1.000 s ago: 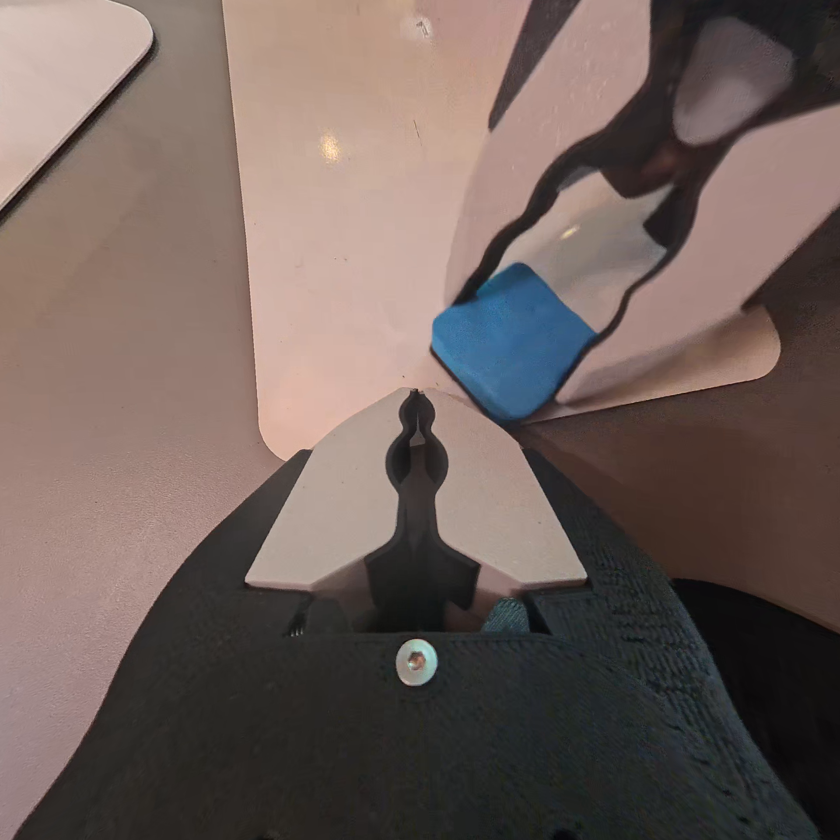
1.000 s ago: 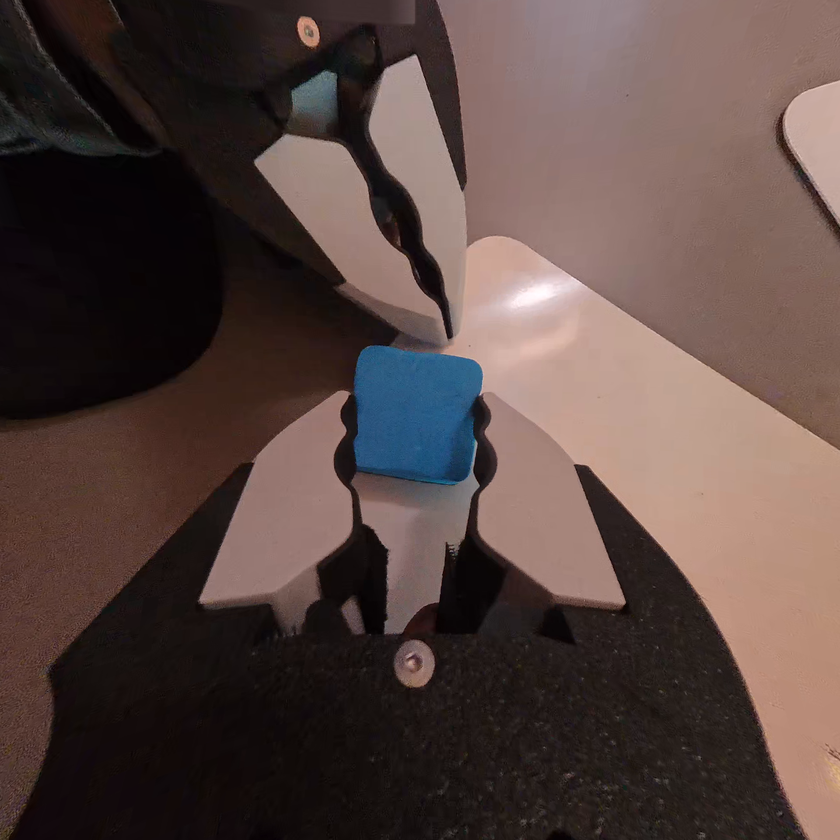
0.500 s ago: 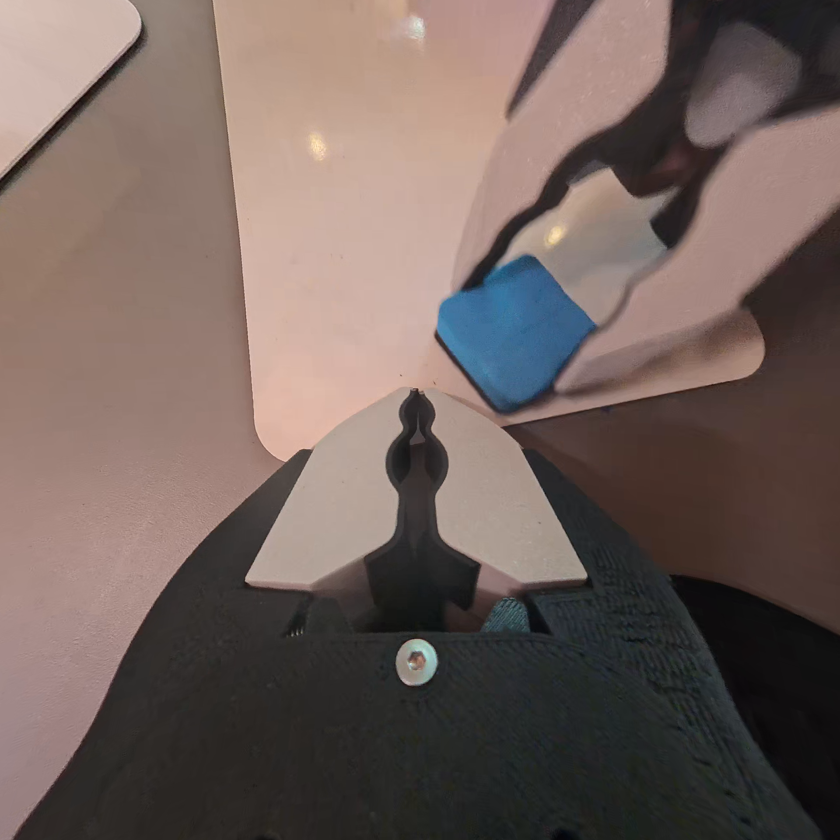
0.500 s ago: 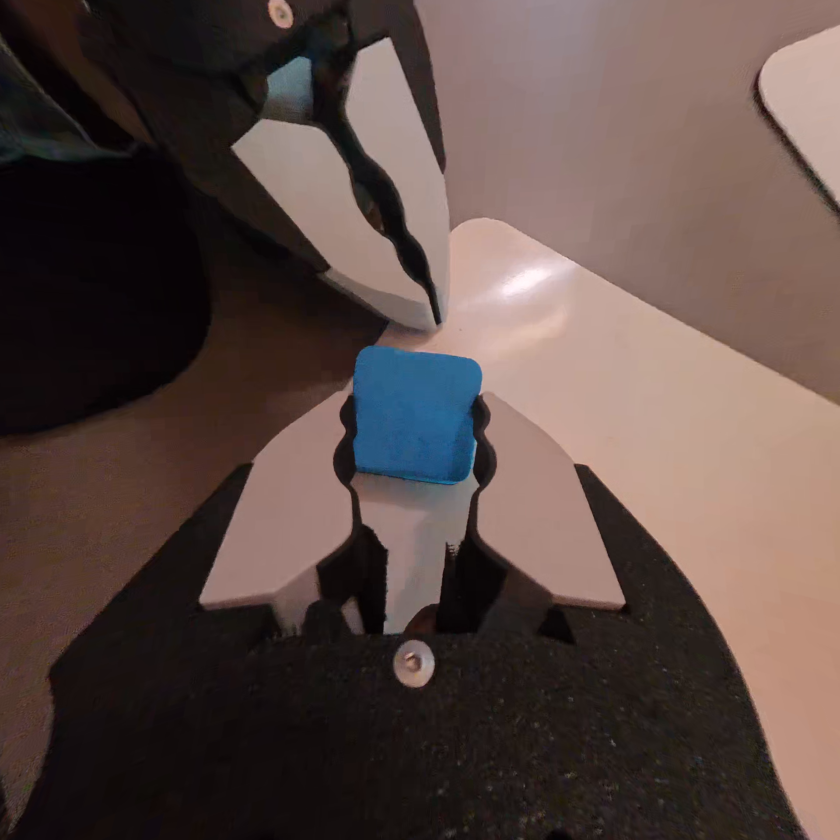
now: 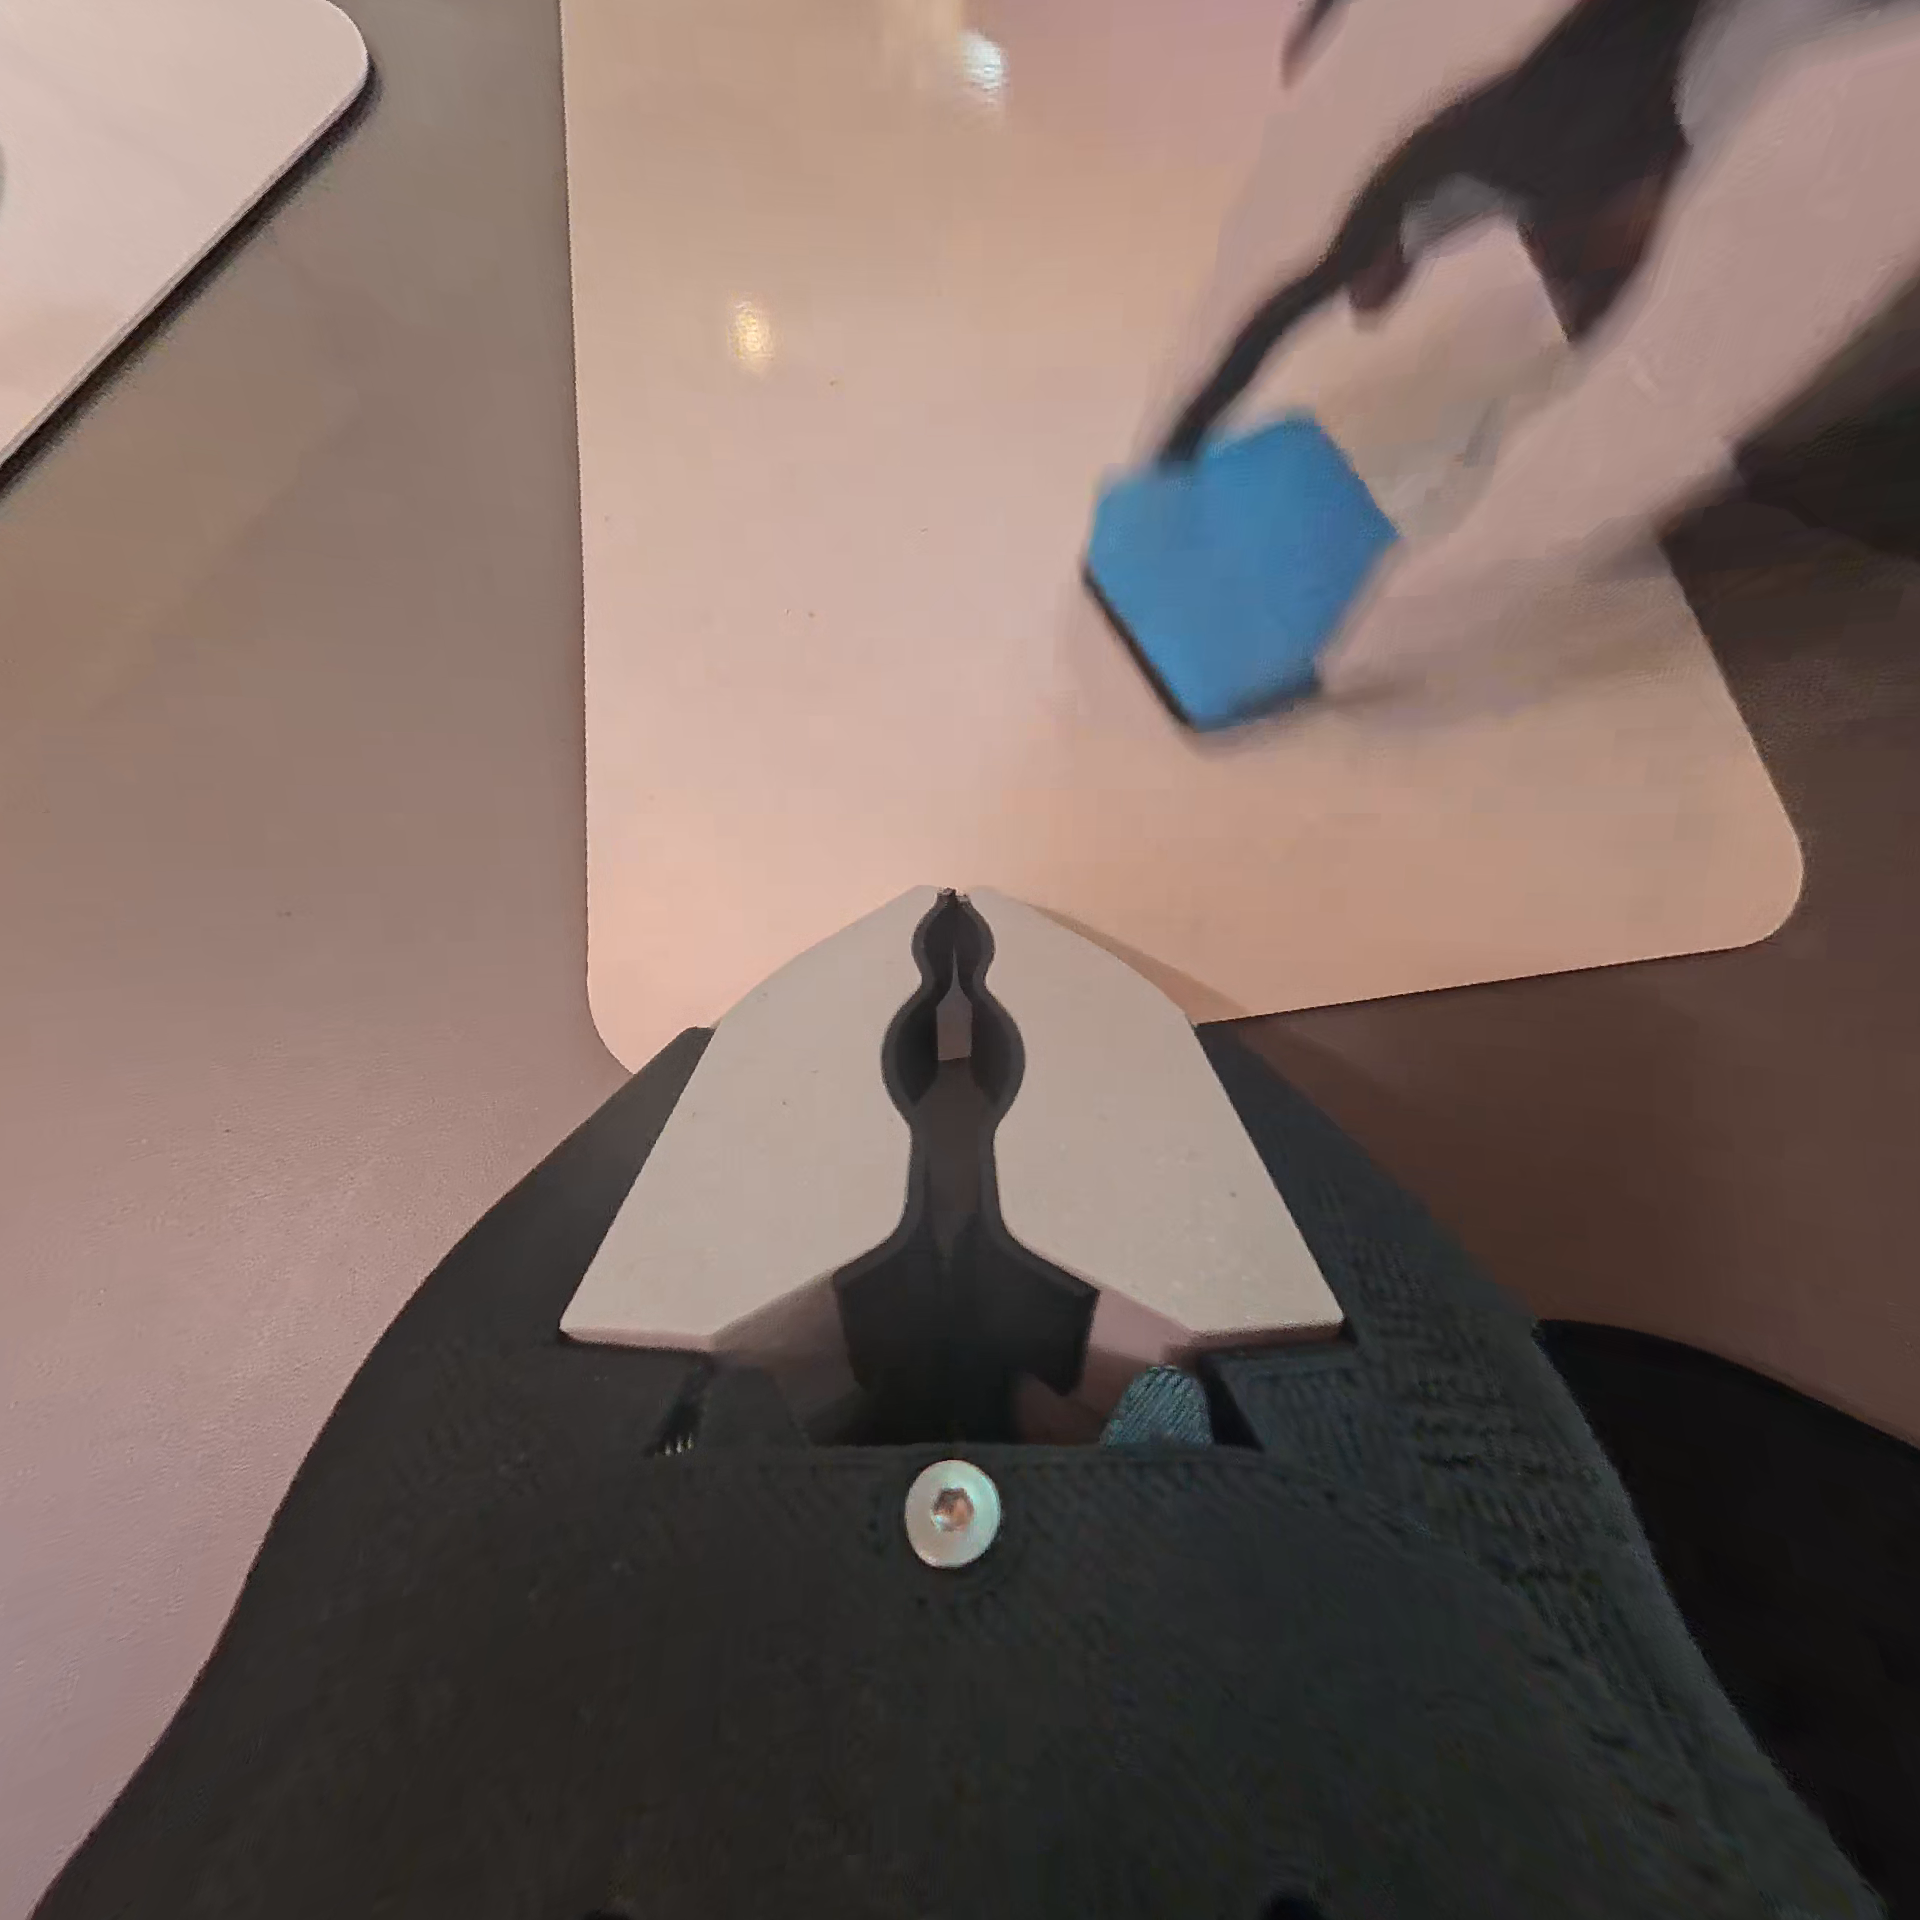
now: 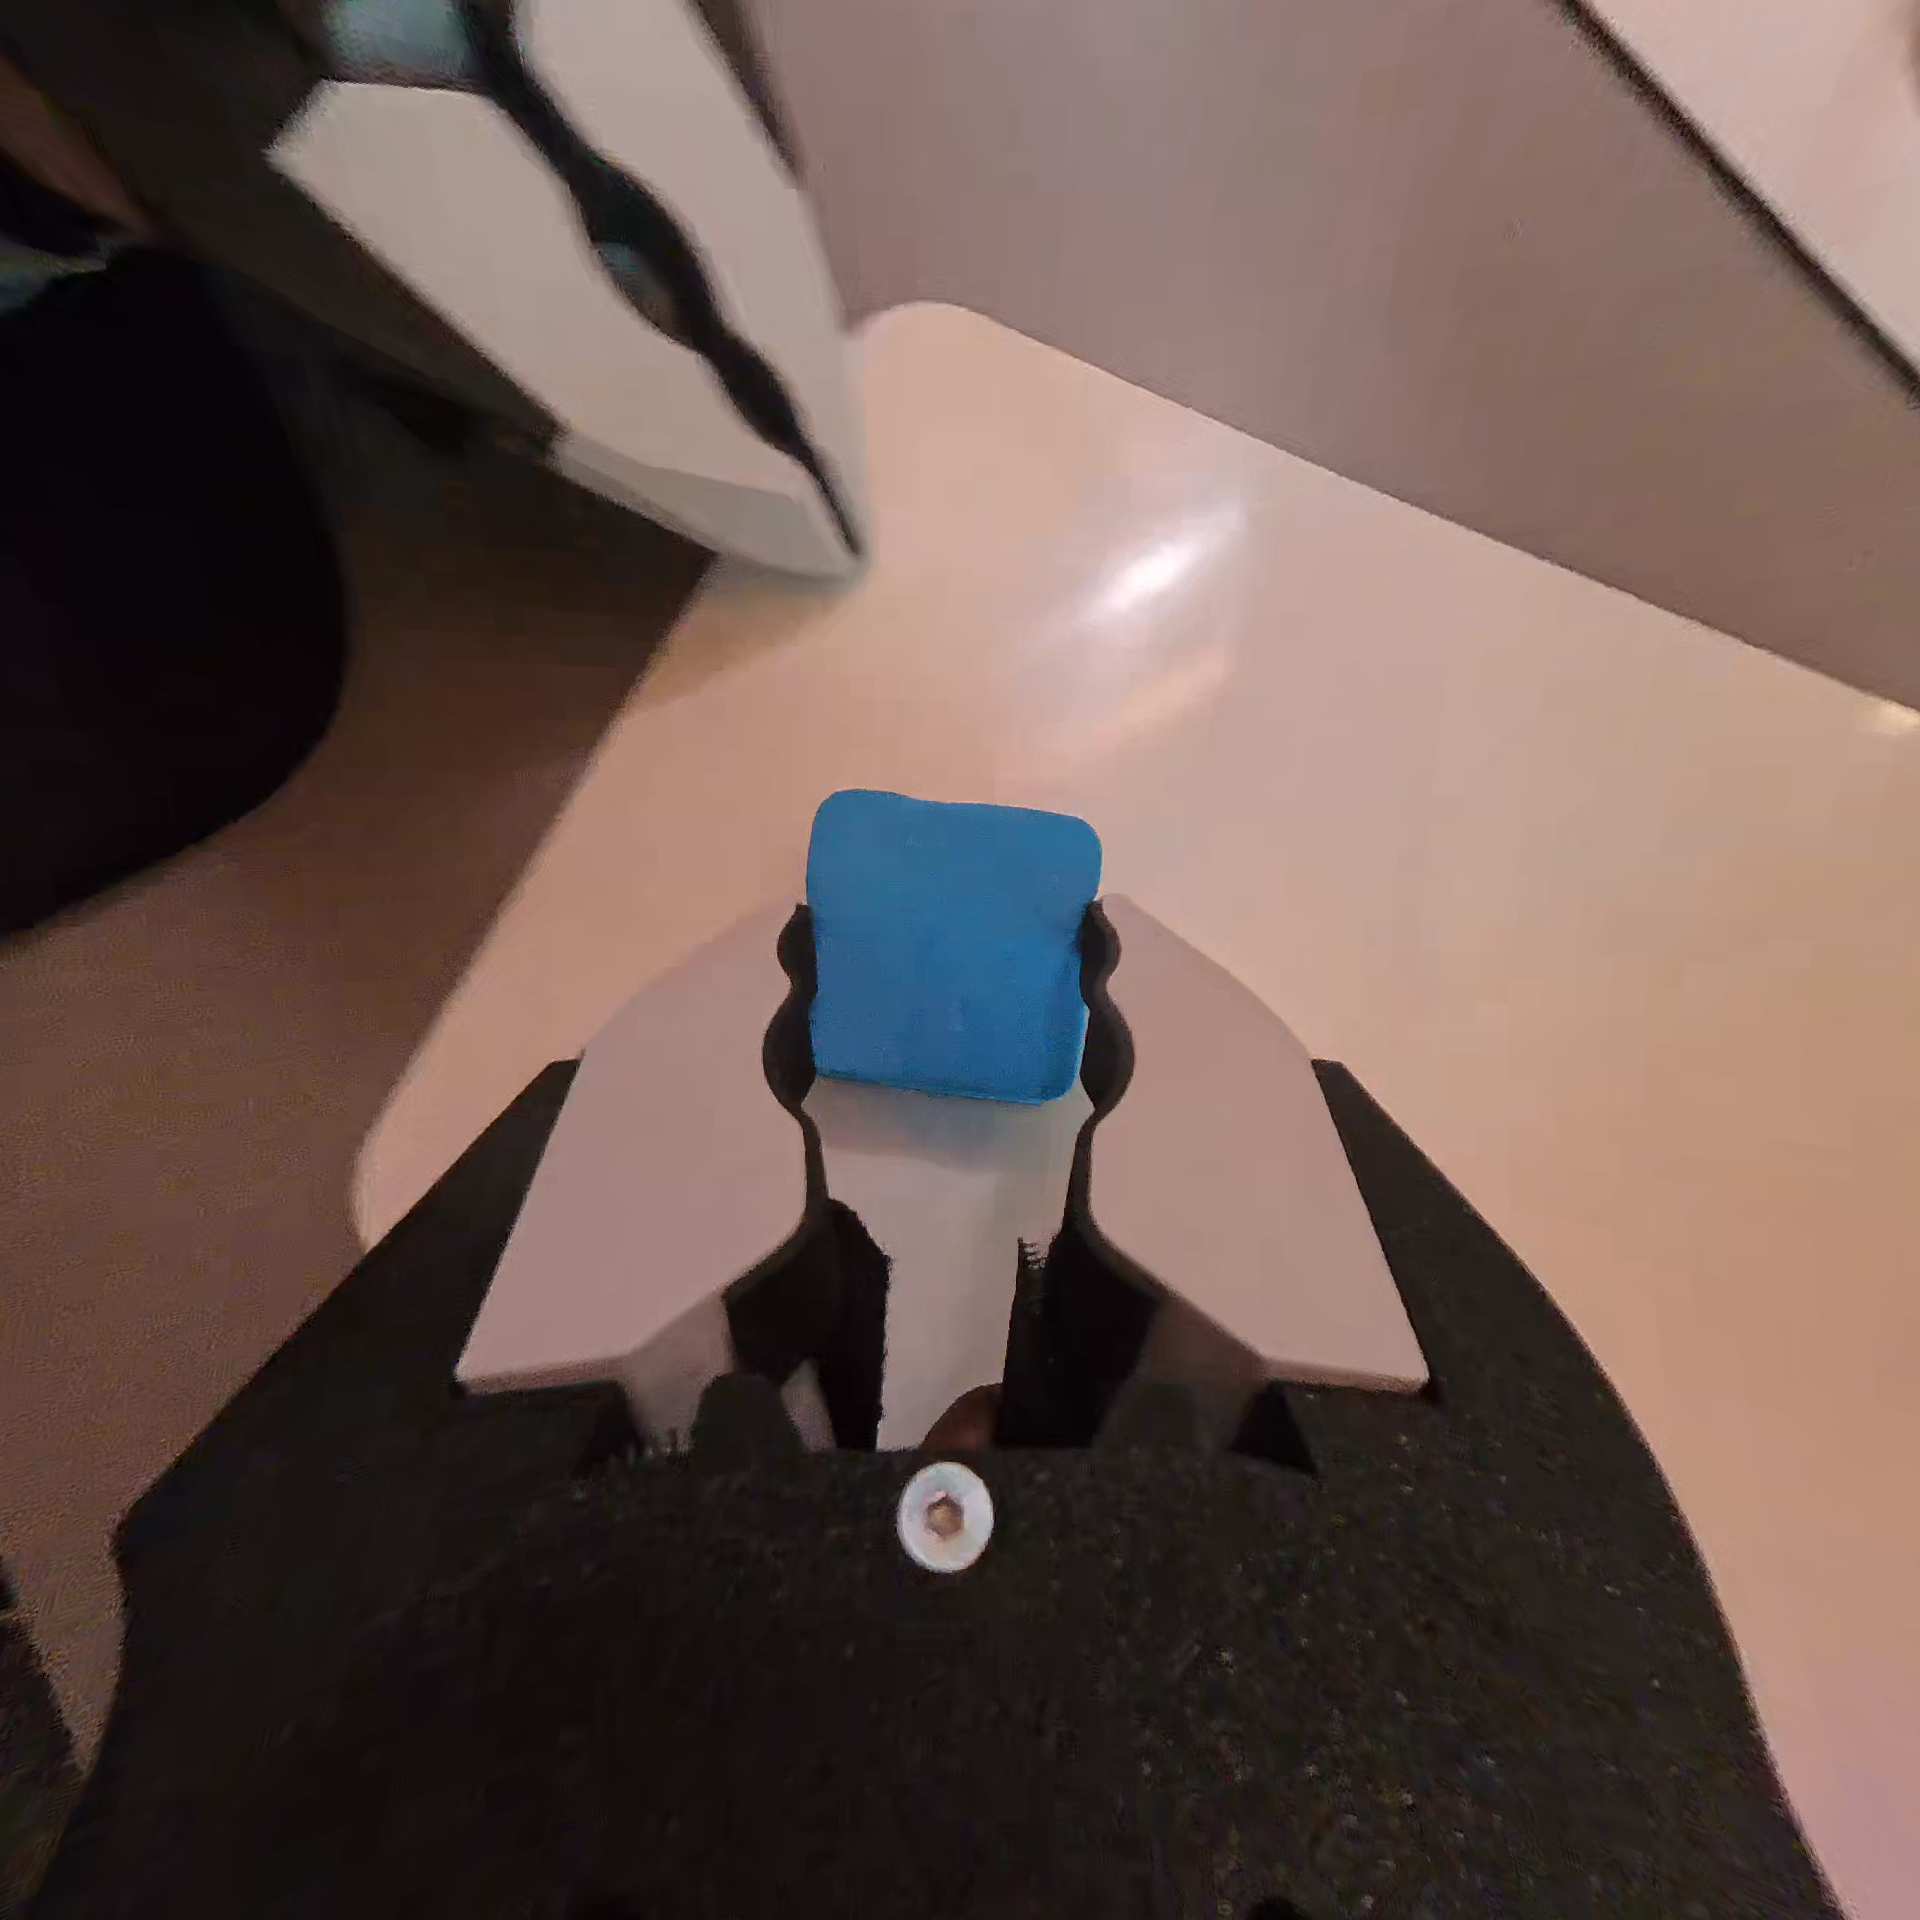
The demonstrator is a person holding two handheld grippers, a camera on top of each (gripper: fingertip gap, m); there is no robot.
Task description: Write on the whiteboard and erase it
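A white whiteboard [image 5: 831, 520] with rounded corners lies flat on the brown table; it also shows in the right wrist view [image 6: 1351, 831]. I see no writing on the part in view. My right gripper [image 6: 945, 914] is shut on a blue square eraser [image 6: 945, 945] and holds it on the board. In the left wrist view the eraser [image 5: 1236, 566] and the right gripper [image 5: 1299, 582] are blurred at the right of the board. My left gripper [image 5: 951, 894] is shut and empty, its tip at the board's near edge. It shows blurred at the top left of the right wrist view [image 6: 842, 551].
A second white board [image 5: 135, 187] lies on the table at the far left; it also shows at the top right of the right wrist view [image 6: 1787, 156]. A dark rounded shape [image 6: 135, 623] is off the table edge to the left. There is about 8 cm between the tips of the two grippers.
My right gripper has slid the eraser away from the left gripper's tip, farther onto the board. The left gripper has stayed shut at the board's near edge.
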